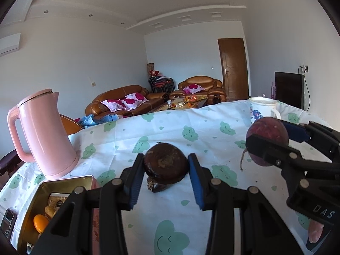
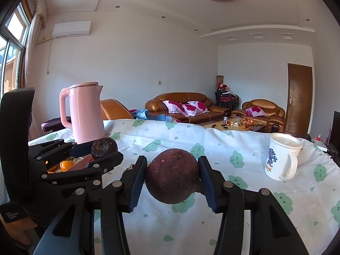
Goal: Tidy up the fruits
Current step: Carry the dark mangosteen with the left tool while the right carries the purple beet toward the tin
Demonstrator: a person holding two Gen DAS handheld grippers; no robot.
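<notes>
cloud-print tablecloth (image 2: 244,148) bears pink kettle (image 2: 86,112), white mug (image 2: 280,159); brown sofas (image 2: 182,106) behind

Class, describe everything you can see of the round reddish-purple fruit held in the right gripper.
The round reddish-purple fruit has a dull, speckled, slightly scuffed skin and a thin pale stalk trailing from it. It is clamped between the blue-padded fingers of the right gripper, lifted above the white cloud-print tablecloth; only the pads touch it.

Home living room, brown leather sofa (image 2: 180,106) with floral cushions (image 2: 184,107), coffee table (image 2: 233,125), wooden door (image 2: 299,97)
</notes>
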